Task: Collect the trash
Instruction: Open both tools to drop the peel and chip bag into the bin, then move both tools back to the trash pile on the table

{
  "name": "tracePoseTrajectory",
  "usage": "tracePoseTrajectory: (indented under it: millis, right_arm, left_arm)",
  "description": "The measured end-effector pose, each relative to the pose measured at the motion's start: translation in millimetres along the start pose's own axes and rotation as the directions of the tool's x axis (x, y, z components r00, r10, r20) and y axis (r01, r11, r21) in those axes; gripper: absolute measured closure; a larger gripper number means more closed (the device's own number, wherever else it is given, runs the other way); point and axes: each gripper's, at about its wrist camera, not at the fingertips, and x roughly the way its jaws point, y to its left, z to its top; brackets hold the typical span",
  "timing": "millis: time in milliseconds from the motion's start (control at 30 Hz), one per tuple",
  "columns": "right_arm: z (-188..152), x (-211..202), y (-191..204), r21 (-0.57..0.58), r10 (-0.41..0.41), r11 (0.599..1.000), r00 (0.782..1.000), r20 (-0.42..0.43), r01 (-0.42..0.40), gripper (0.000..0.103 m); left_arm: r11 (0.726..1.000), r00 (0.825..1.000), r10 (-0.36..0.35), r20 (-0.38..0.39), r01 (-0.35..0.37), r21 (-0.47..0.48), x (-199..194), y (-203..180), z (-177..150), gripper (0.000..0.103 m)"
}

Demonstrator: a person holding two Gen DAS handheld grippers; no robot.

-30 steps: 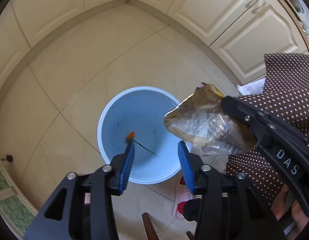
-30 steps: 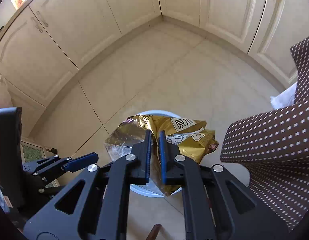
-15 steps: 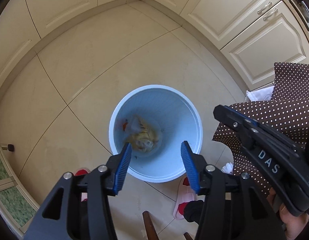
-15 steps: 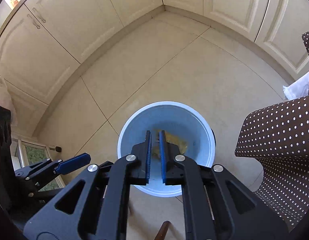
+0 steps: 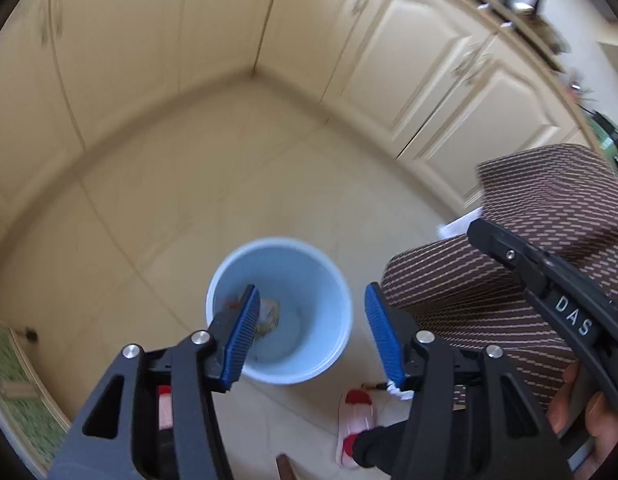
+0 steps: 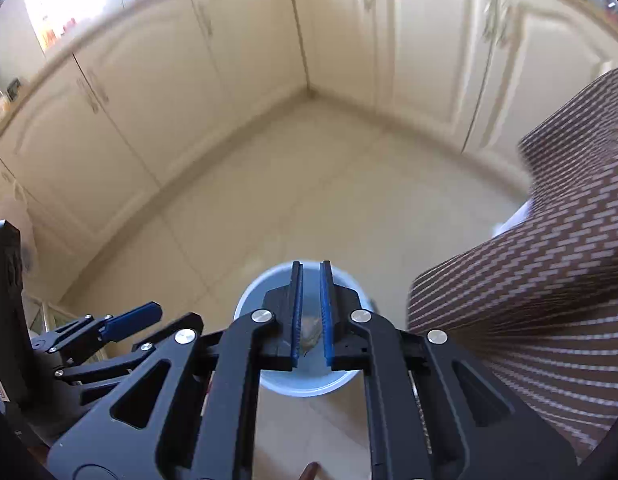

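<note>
A light blue bin (image 5: 309, 264) stands on the tiled floor, with a crumpled golden snack bag (image 5: 269, 316) lying at its bottom. My left gripper (image 5: 311, 287) hovers high above the bin; its jaws are opening and nothing is between the blue pads. My right gripper (image 6: 309, 266) also hangs over the bin (image 6: 301, 390), pads almost together and just starting to part, with nothing held; the bag (image 6: 309, 328) shows far below through the slit. Each view shows the other gripper from the side: the right gripper (image 5: 477, 230), the left gripper (image 6: 169, 316).
Cream cabinet doors (image 5: 429, 64) wrap the corner behind the bin. A brown dotted cloth (image 5: 489, 288) hangs close on the right. Red and pink slippers (image 5: 355, 420) sit near the bin. A green mat (image 5: 13, 380) lies at the left edge. A hand (image 5: 581, 408) holds the right gripper.
The golden bag left my right gripper and dropped into the bin. Both grippers have risen away from the bin, and the left jaws have widened.
</note>
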Motion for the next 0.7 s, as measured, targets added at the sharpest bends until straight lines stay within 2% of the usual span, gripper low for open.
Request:
tracePoseTrajectory:
  millis: [67,100,133,267,367,467,567,700]
  right_arm:
    - [2.1,-43.8,-9.6,0.000,-0.031,1.000,0.997,0.077,0.031,0.078]
    - [1.5,-61.7,-14.3,0.003,-0.041,0.999,0.993,0.110,0.041,0.063]
    - [1.1,-80.1,-19.3,0.008,-0.055,0.999,0.988,0.143,0.054,0.054]
    - [-9.6,-165.1,-47.1,0.035,-0.116,0.993,0.951,0.286,0.111,0.052]
    - [-26.6,-226.1,-71.4,0.081,-0.172,0.985,0.909,0.378,0.153,0.046]
    - [-48.0,-280.4,-102.2,0.132,-0.250,0.968,0.859,0.447,0.213,0.043]
    - [-78.1,-329.8,-147.7,0.229,-0.378,0.925,0.791,0.482,0.303,0.041]
    - [-112.4,-370.2,-202.3,0.358,-0.517,0.852,0.720,0.464,0.381,0.039]
  left_arm:
    - [0.999,0.997,-0.037,0.069,0.034,0.036,-34.3,-26.2,1.1,0.043]
    - [0.998,0.995,-0.049,0.086,0.046,0.047,-43.9,-34.5,0.6,0.043]
    - [0.995,0.991,-0.070,0.115,0.062,0.072,-60.6,-51.1,0.3,0.041]
    - [0.980,0.974,-0.120,0.190,0.086,0.178,-110.2,-107.9,-5.9,0.037]
    - [0.956,0.957,-0.194,0.216,0.135,0.261,-140.0,-157.0,-13.8,0.031]
    - [0.918,0.938,-0.292,0.189,0.219,0.332,-158.8,-209.4,-21.8,0.029]
    - [0.872,0.913,-0.385,0.134,0.313,0.376,-168.6,-258.5,-30.5,0.027]
    - [0.819,0.888,-0.457,0.058,0.395,0.416,-166.5,-325.0,-40.7,0.027]
